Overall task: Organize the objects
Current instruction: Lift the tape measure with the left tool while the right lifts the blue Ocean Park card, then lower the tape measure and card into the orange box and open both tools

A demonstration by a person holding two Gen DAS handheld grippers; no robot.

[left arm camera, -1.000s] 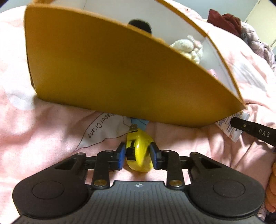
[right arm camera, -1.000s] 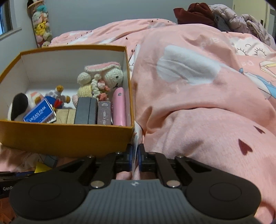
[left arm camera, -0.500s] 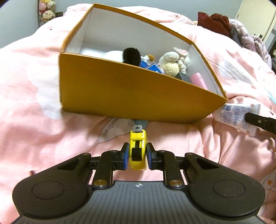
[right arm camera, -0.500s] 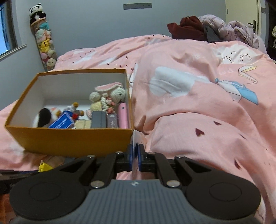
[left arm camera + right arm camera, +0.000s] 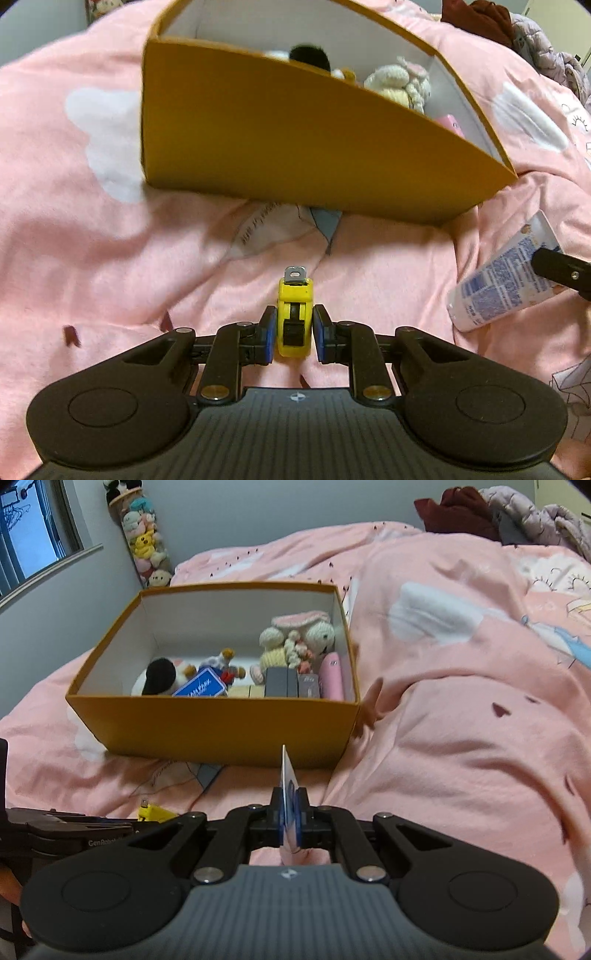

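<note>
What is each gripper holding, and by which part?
Left gripper clamps the yellow tape measure by its flat sides. Right gripper pinches the white tube at its flat crimped end.

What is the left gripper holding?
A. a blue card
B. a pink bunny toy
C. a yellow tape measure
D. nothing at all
C: in the left wrist view the left gripper has its blue pads pressed on both sides of the small yellow tape measure, above the pink bedcover.
</note>
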